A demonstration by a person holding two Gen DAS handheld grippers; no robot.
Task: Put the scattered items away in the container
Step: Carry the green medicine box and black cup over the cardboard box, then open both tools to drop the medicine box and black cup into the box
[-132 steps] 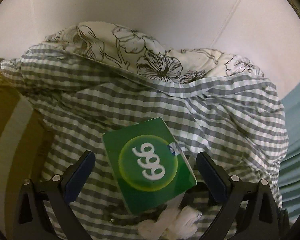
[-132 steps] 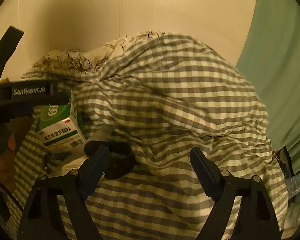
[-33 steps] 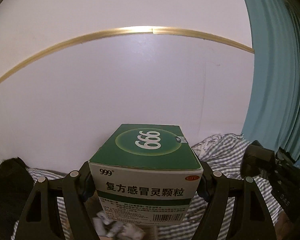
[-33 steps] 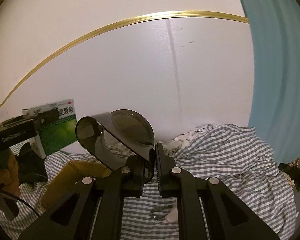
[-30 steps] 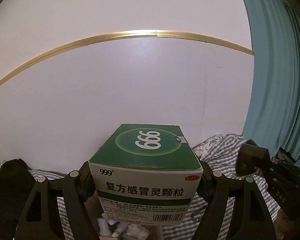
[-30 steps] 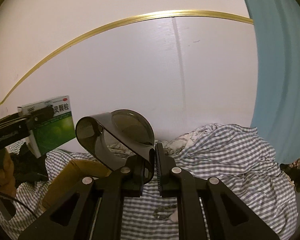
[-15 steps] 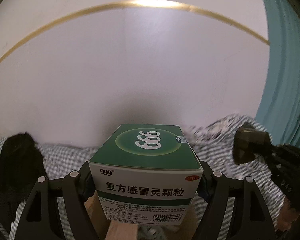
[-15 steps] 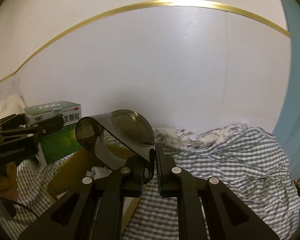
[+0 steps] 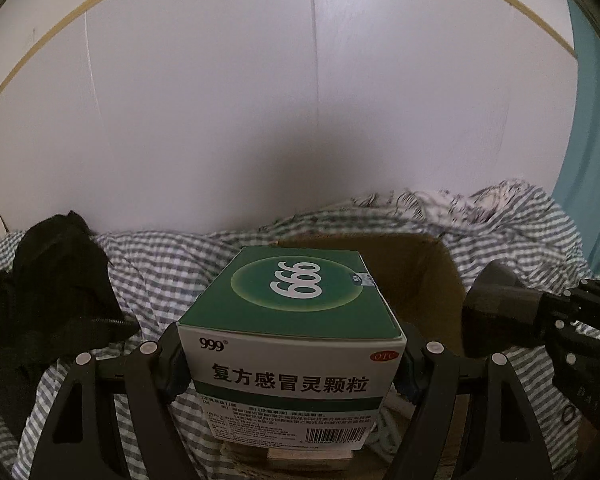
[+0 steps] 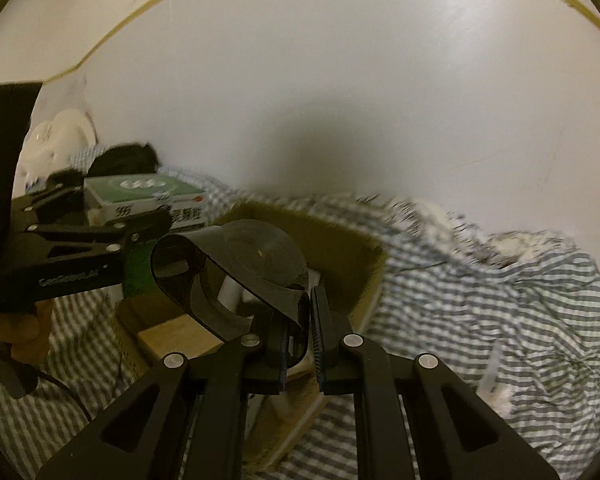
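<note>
Your left hand-held gripper (image 9: 291,354) pinches the green medicine box (image 9: 296,328) by its sides, above the open cardboard box (image 10: 336,248) on the checked bedding (image 10: 500,300). Your right hand-held gripper (image 10: 303,330), jaws pressed nearly together, clamps the dark scoop (image 10: 228,268) over that same box.
</note>
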